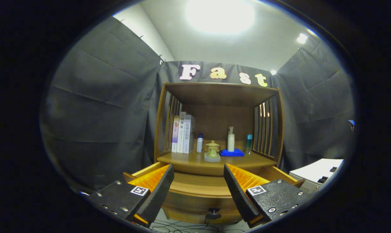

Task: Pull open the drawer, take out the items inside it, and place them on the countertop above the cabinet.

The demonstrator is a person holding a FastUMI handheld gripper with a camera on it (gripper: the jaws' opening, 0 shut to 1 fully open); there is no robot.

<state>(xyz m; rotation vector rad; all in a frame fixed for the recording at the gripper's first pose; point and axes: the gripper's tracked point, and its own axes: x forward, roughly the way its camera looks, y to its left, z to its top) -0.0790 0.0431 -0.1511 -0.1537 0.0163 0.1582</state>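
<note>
- The drawer (pixel 198 189) of the wooden cabinet (pixel 218 97) is pulled out toward the camera; its round dark knob (pixel 213 214) is on the front panel, low between the two fingers.
- I cannot see the inside of the drawer from this angle.
- The gripper (pixel 198 179) is wide open, it holds nothing and touches nothing; the drawer front is between the fingers and just ahead of them.
- On the countertop (pixel 195 161) beyond the fingers stand some books (pixel 182 132), a small white bottle with blue cap (pixel 199 142), a green lidded pot (pixel 212 151), a white pump bottle (pixel 230 139) on a blue cloth (pixel 232 152), and a blue-green bottle (pixel 249 143).
- Cables (pixel 182 226) lie on the floor under the drawer.
</note>
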